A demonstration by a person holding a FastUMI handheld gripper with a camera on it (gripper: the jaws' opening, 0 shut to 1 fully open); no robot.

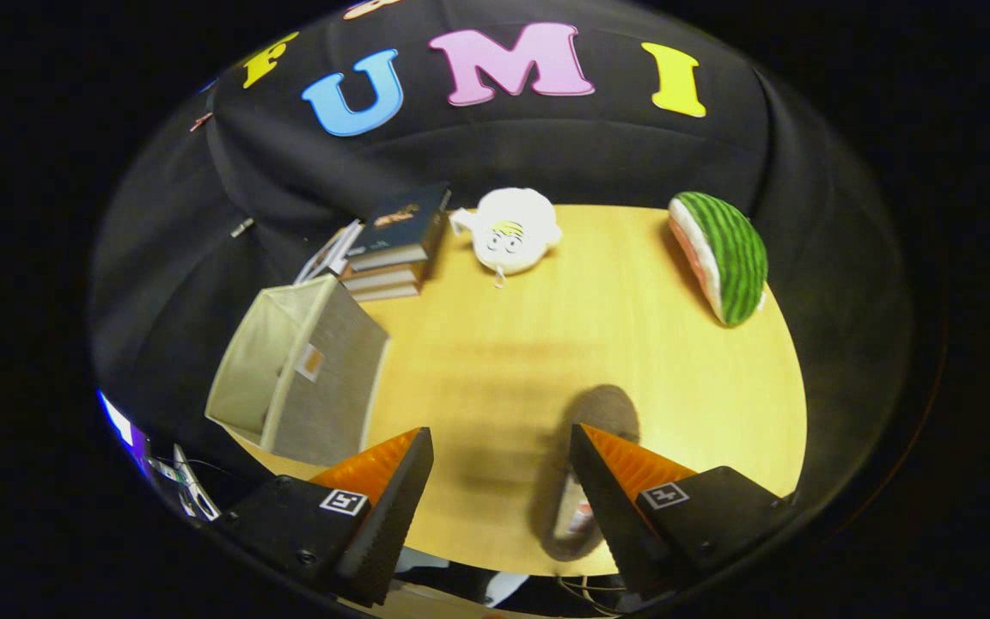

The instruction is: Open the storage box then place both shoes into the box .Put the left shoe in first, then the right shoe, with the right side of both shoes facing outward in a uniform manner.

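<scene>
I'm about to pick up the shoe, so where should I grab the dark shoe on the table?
Likely the rim of the shoe's opening, from above: it lies upright, its opening nearest the hand-held gripper, toe pointing away. The fingers stand open, the right one partly covering it.

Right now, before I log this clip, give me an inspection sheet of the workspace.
Surface: wooden table, bare between the fingers.
Job's things: fabric storage box left of the fingers, its state unclear; one dark shoe partly behind the right finger.
Clutter: stack of books, white plush toy, watermelon plush, all at the far edge.
Grippers: gripper open, above the table, holding nothing.
Cables: thin wires below the near edge.
Surroundings: black cloth wall.
</scene>
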